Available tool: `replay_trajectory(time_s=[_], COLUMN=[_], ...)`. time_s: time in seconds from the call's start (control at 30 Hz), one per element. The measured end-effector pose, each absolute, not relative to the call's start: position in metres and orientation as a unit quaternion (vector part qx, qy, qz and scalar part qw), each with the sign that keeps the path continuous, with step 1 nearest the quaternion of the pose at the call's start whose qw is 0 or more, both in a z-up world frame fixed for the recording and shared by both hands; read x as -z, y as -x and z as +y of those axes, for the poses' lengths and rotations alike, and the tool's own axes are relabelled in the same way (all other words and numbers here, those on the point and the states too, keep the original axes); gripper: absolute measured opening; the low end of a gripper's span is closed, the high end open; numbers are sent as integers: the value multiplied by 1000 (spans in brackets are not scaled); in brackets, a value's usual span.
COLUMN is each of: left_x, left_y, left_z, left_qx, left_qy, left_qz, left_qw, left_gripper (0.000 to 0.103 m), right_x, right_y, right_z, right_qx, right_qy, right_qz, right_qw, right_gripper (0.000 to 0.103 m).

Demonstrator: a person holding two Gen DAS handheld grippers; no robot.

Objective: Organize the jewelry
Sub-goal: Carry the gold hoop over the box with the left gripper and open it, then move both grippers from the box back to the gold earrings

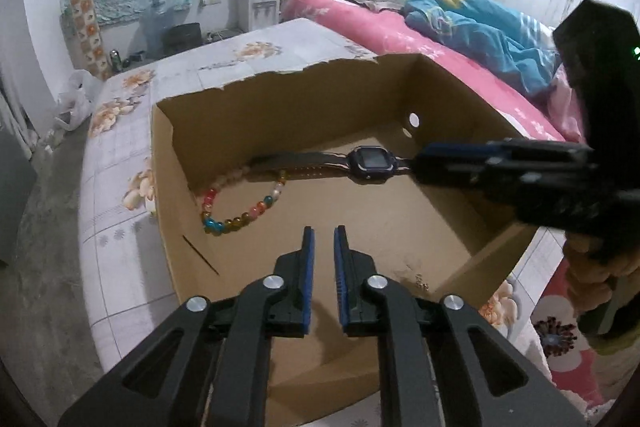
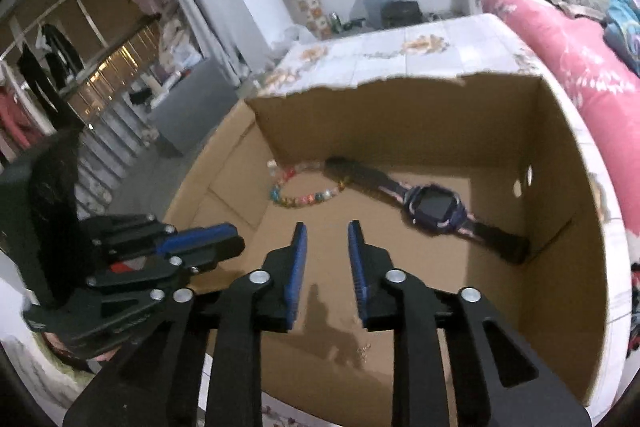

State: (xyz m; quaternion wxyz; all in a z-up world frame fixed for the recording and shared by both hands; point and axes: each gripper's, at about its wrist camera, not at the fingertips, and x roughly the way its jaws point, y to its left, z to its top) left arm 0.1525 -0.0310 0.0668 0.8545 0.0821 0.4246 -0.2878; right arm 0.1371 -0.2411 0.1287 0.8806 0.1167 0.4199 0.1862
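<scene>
While both parted, empty: left claw, right claw, bracelet and watch beyond in box.

Matt brown cardboard box with a torn rim holds a glossy beaded bracelet.

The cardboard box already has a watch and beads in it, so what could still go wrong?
1. The tiny metal pieces on the floor of the brown cardboard box are hard to see; they may be overlooked.
2. The dark strap of the purple square-faced watch lies over the multicoloured bead bracelet, so lifting one might drag the other.
3. The left gripper and right gripper, both open and empty, hover close together and could bump.
</scene>
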Motion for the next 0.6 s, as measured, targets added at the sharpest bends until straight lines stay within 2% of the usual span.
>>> replay_trajectory(time_s=[0.17, 0.27, 0.33, 0.43, 0.5, 0.6], left_x=[-75, -84, -89, -97, -101, -103], left_y=[-152, -148, -144, -139, -136, -138], left_z=[-22, -17, -14, -8, -4, -2], left_qx=[280, 286, 288, 298, 315, 333], left_qy=[-65, -53, -48, -30, -15, 13], left_qz=[412, 401, 392, 381, 374, 385], left_qw=[865, 869, 872, 875, 872, 861], left_gripper=[20, 30, 33, 44, 56, 62], right_x=[-142, -147, -151, -154, -156, -156], right_y=[-127, -120, -119, -114, -109, -106], right_z=[-252, -258, -262, -267, -271, -274], right_qx=[-182, -181, -182, -181, -184, -182], right_qy=[-124, -132, -137, -144, -152, -158], right_qz=[394, 379, 369, 359, 352, 350], right_qw=[892, 898, 901, 904, 905, 905], right_gripper=[27, 27, 27, 28, 29, 30])
